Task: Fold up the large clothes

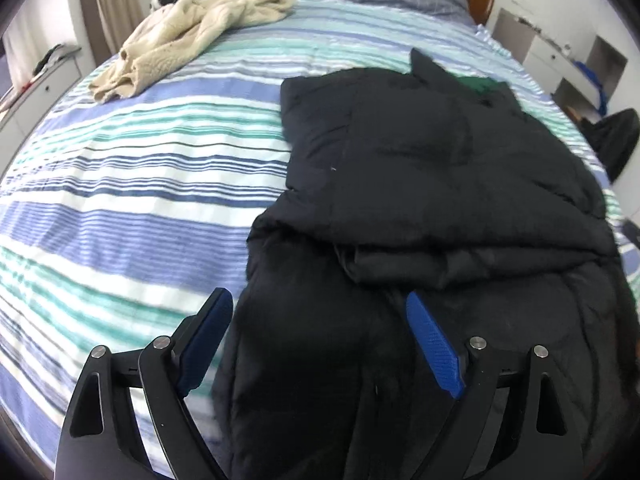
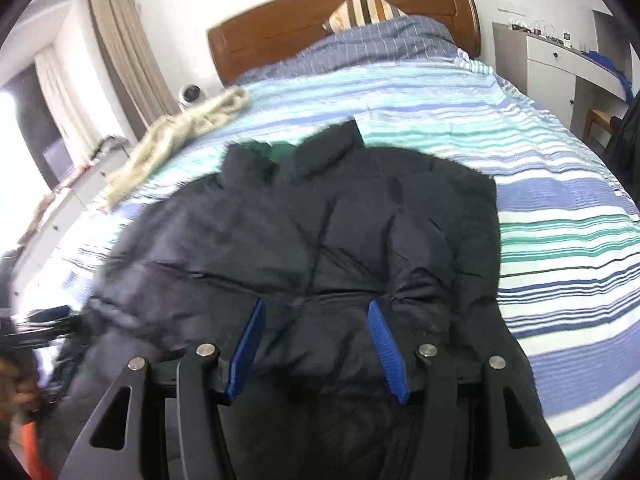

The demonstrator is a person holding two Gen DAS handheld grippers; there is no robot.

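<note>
A black puffer jacket (image 1: 440, 168) lies on the striped bed, sleeves folded in over its body, green lining showing at the collar (image 1: 480, 84). It also shows in the right wrist view (image 2: 320, 232). My left gripper (image 1: 318, 304) is open and empty above the jacket's near left hem; its left pad is over the sheet, its right pad over the jacket. My right gripper (image 2: 316, 312) is open, its blue pads (image 2: 384, 344) spread over the jacket's lower part with nothing between them.
The bed has a blue, teal and white striped sheet (image 1: 140, 184). A cream fleece garment (image 1: 188, 36) lies at the far left, also in the right wrist view (image 2: 180, 132). Wooden headboard (image 2: 304, 20), checked quilt (image 2: 380, 40), white cabinets (image 2: 560, 60), curtain (image 2: 120, 48).
</note>
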